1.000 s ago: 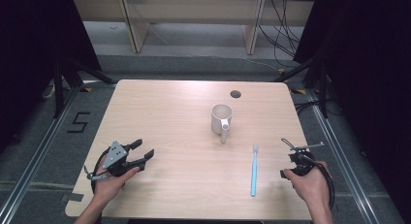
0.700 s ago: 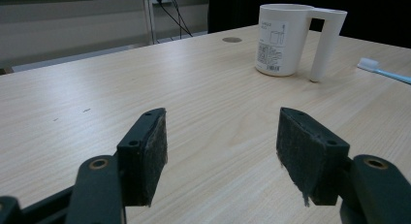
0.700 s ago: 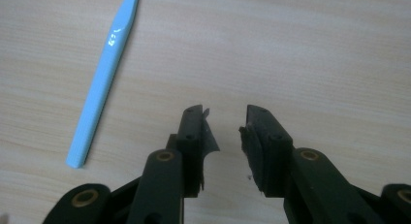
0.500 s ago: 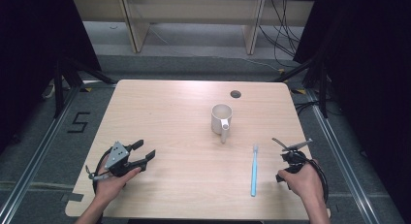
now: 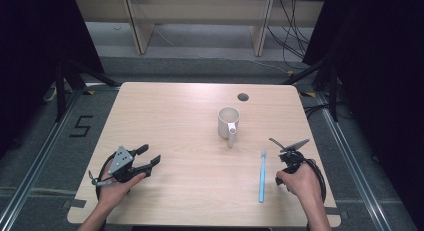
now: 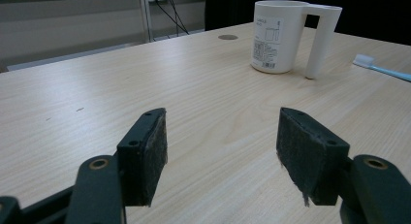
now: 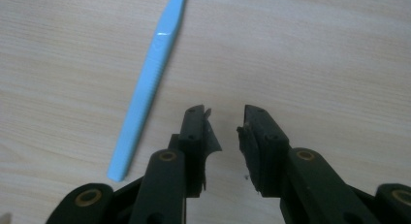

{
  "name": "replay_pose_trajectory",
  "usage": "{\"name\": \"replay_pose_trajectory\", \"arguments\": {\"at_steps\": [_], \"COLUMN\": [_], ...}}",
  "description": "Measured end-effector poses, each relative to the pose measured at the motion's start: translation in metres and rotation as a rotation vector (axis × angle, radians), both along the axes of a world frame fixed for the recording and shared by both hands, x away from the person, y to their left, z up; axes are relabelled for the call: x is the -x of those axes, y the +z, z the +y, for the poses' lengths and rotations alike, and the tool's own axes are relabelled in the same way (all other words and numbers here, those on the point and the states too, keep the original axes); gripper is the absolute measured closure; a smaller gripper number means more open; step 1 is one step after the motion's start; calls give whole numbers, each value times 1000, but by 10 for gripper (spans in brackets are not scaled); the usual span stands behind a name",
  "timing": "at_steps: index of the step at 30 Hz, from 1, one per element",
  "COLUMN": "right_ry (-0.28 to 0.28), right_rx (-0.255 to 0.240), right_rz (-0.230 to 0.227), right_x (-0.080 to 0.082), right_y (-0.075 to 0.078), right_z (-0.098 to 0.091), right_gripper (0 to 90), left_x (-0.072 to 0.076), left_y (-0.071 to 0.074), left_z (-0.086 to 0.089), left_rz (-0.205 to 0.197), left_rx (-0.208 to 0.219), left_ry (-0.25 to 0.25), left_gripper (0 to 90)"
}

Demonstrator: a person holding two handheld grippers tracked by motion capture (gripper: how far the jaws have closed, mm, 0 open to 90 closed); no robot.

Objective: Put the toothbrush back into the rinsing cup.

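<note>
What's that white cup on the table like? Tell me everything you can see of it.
The white mug stands upright on the wooden table, right of centre and toward the far side, near a small round hole. It looks like matte plastic, with a squared, straight handle pointing toward the person and a printed label on its side. It looks empty. Nothing touches it; the blue toothbrush lies apart.

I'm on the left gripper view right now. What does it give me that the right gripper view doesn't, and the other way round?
The left gripper view alone gives the white mug, upright with its handle to the right and a label facing the camera, the brush head of the blue toothbrush behind it, and the round hole in the table. The left claw stands wide open. The right gripper view alone gives the toothbrush's handle end, lying flat just left of the right claw, whose jaws stand narrowly apart and empty. Both share the light wooden tabletop and the toothbrush.
</note>
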State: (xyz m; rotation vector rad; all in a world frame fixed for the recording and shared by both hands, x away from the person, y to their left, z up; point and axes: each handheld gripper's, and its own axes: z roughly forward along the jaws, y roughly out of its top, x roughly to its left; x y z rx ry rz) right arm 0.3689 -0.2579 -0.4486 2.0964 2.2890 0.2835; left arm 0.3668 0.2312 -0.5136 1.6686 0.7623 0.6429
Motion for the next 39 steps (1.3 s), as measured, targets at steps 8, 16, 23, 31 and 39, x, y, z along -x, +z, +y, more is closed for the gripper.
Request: {"name": "replay_pose_trajectory", "arguments": {"at_steps": [8,16,23,31,39], "right_ry": [40,87,77,42,41], "right_rx": [-16,-11,3,2,26], "right_rz": [-1,8,28,53,60], "right_x": [-10,-18,-24,-27,-29], "right_y": [-1,-4,-10,-15,-19], "right_z": [24,35,43,43,46], "right_gripper": [730,730,715,697,693], "left_x": [0,0,0,0,0], "left_y": [-2,-2,-2,-2,-2], "left_z": [-2,-2,-2,-2,-1], "left_rz": [10,8,8,8,3], "left_rx": [23,20,20,21,15], "left_ry": [-4,-6,-6,-9,-8], "left_gripper": [352,352,352,351,352]}}
